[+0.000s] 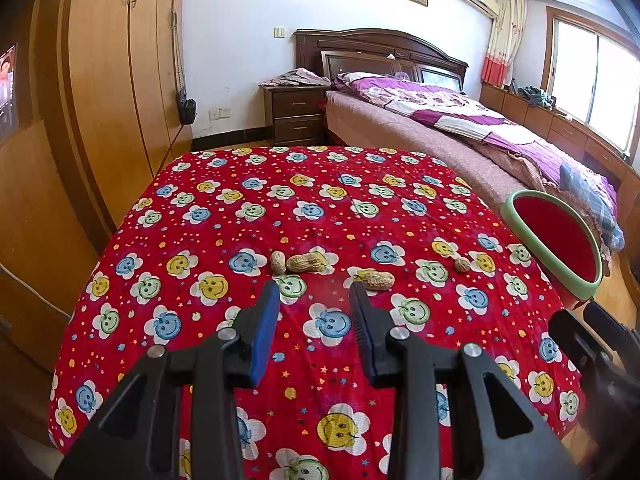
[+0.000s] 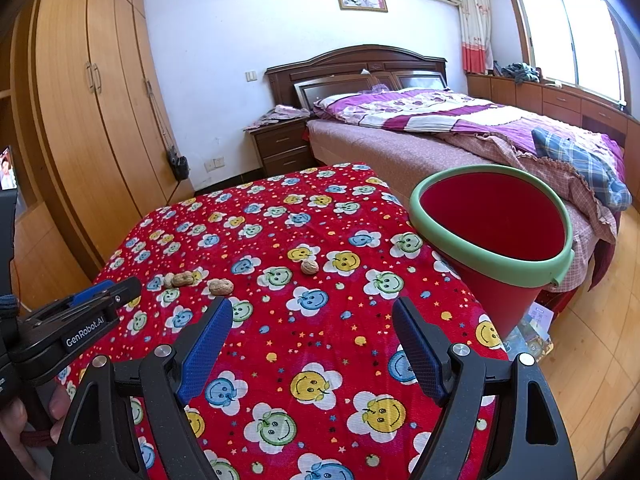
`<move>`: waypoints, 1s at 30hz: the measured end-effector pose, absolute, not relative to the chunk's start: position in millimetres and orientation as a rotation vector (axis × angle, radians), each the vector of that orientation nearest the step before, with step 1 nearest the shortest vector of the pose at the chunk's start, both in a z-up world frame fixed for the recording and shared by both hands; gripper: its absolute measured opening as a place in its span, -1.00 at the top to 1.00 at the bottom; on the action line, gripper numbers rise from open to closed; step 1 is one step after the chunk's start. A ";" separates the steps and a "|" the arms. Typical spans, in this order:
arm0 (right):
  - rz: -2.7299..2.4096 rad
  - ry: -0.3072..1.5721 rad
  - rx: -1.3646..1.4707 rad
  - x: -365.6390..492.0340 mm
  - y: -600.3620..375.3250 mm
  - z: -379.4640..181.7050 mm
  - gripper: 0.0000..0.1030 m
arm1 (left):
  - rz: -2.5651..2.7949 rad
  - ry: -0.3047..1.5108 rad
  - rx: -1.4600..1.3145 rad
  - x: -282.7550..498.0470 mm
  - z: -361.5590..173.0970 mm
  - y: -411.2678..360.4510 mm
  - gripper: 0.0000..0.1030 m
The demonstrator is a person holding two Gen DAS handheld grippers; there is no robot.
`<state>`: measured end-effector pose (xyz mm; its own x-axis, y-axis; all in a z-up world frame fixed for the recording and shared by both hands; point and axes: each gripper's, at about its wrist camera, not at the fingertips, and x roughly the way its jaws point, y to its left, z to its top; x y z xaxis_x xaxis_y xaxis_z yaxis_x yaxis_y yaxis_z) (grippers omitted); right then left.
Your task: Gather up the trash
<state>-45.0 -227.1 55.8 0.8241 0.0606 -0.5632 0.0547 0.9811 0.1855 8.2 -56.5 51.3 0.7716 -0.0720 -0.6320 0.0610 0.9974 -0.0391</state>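
The desk (image 1: 224, 216) wears a red cloth with smiling flowers, and its far half is bare, so there is plenty of room there. The bed (image 2: 420, 148) runs along its right edge. The tall wooden wardrobe (image 1: 108, 80) stands off to the left, with a strip of floor between.

A red bucket with a green rim (image 2: 492, 236) stands right at the right edge of the desk, tipped so its open mouth faces the desk.

Four bits of trash lie in a loose row across the middle of the cloth. A long tan peanut shell (image 1: 306, 263) lies flat with its long side going left to right, and a small round shell piece (image 1: 278, 262) touches its left end. Another long tan peanut shell (image 1: 376, 280) lies just to the right, also sideways. A little round nut shell (image 1: 462, 265) sits alone, nearer the bucket.

The left hand-held gripper (image 1: 316, 296) hovers just short of the shells, its blue fingers partly apart with nothing between them. The right hand-held gripper (image 2: 312, 316) hangs over the near cloth, fingers spread wide and empty.
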 end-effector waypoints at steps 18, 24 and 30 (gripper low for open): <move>0.003 0.603 0.197 -45.2 -227.3 56.0 -0.61 | -0.071 0.682 -0.018 7.5 53.1 -55.3 0.30; 0.003 0.603 0.197 -45.3 -227.3 56.0 -0.61 | -0.071 0.680 -0.020 6.9 54.0 -54.1 0.30; 0.003 0.600 0.197 -44.5 -228.6 56.6 -0.61 | -0.070 0.679 -0.020 6.4 54.2 -54.6 0.30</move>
